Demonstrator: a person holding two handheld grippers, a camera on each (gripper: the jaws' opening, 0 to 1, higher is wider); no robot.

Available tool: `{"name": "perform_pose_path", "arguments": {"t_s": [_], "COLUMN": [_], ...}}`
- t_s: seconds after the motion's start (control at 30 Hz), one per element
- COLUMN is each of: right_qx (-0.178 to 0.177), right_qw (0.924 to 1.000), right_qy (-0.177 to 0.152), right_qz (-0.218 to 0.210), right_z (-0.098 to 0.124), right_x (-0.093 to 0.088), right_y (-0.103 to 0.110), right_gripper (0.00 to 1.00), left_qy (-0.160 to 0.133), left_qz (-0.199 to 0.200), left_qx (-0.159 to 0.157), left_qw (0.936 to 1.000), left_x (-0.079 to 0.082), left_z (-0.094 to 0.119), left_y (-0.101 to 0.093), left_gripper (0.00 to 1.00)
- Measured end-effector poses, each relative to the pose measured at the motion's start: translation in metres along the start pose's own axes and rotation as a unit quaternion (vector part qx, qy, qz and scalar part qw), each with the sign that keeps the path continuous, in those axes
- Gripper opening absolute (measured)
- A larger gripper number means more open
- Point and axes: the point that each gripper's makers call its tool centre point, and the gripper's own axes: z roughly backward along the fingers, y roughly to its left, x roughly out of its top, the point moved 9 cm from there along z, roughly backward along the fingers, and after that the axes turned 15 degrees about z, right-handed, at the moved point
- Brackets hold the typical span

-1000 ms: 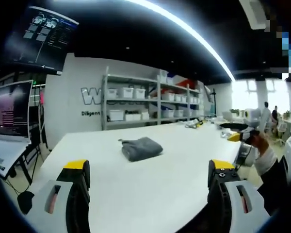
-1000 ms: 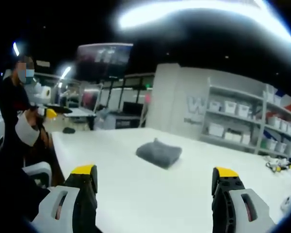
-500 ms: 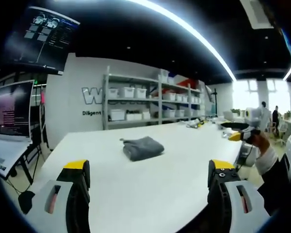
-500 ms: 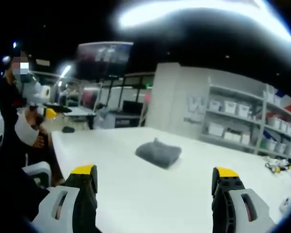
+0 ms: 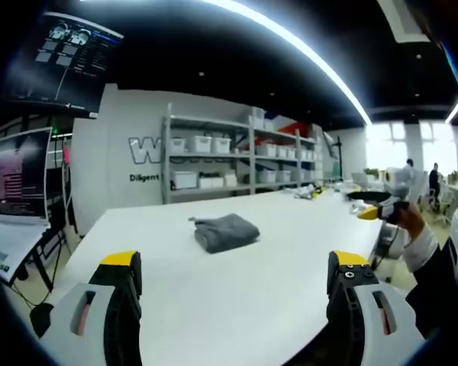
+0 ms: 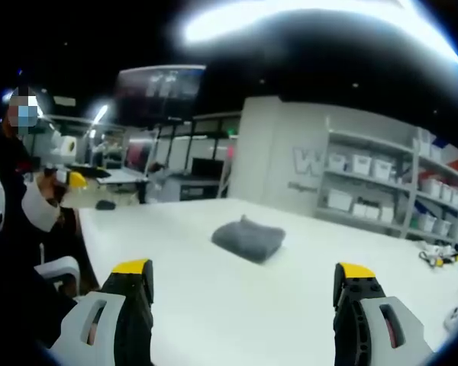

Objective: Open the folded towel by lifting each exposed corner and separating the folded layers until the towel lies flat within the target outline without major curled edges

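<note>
A grey folded towel (image 5: 226, 232) lies as a compact bundle on the white table (image 5: 237, 297), well ahead of my left gripper (image 5: 233, 274), whose yellow-tipped jaws stand wide apart with nothing between them. In the right gripper view the same towel (image 6: 248, 239) rests mid-table, far beyond my right gripper (image 6: 244, 278), which is open and empty too. The other gripper (image 5: 375, 210) appears at the right of the left gripper view, held in a person's hand past the table edge. No outline on the table is visible.
Shelves with white bins (image 5: 214, 160) line the back wall. Monitors (image 5: 19, 174) stand at the left on a side desk. Small items (image 6: 435, 259) lie at the table's far end. A person (image 6: 30, 206) stands at the table's left edge in the right gripper view.
Both cameras shifted only slightly; the towel has not moved. The hand with the other gripper drifted a little in each view.
</note>
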Motion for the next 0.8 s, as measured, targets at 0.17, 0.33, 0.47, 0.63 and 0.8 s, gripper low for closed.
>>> {"name": "perform_pose_path", "arguments": {"t_s": [0.17, 0.33, 0.47, 0.63, 0.8], "right_qx": [-0.004, -0.01, -0.013, -0.011, -0.01], "right_qw": [1.0, 0.9998, 0.9998, 0.9998, 0.9998], "right_qy": [0.003, 0.008, 0.005, 0.003, 0.006], "right_qz": [-0.006, -0.014, -0.016, -0.016, -0.018], "right_z": [-0.004, -0.005, -0.005, -0.007, -0.009], "right_x": [-0.004, -0.01, -0.01, -0.009, -0.013], "right_y": [0.001, 0.002, 0.002, 0.004, 0.005], "right_gripper": [0.99, 0.99, 0.99, 0.99, 0.99], "left_qy": [-0.012, -0.007, -0.011, -0.01, -0.009], "left_qz": [0.006, 0.008, 0.005, 0.004, 0.002], "left_qx": [0.001, 0.003, 0.006, 0.005, 0.003], "left_qw": [0.9999, 0.9999, 0.9999, 0.9999, 1.0], "left_x": [0.0, -0.002, -0.002, -0.003, -0.003], "left_z": [0.002, 0.006, 0.008, 0.008, 0.009], "left_y": [0.003, 0.002, 0.002, 0.002, 0.001], "left_gripper": [1.0, 1.0, 1.0, 1.0, 1.0]}}
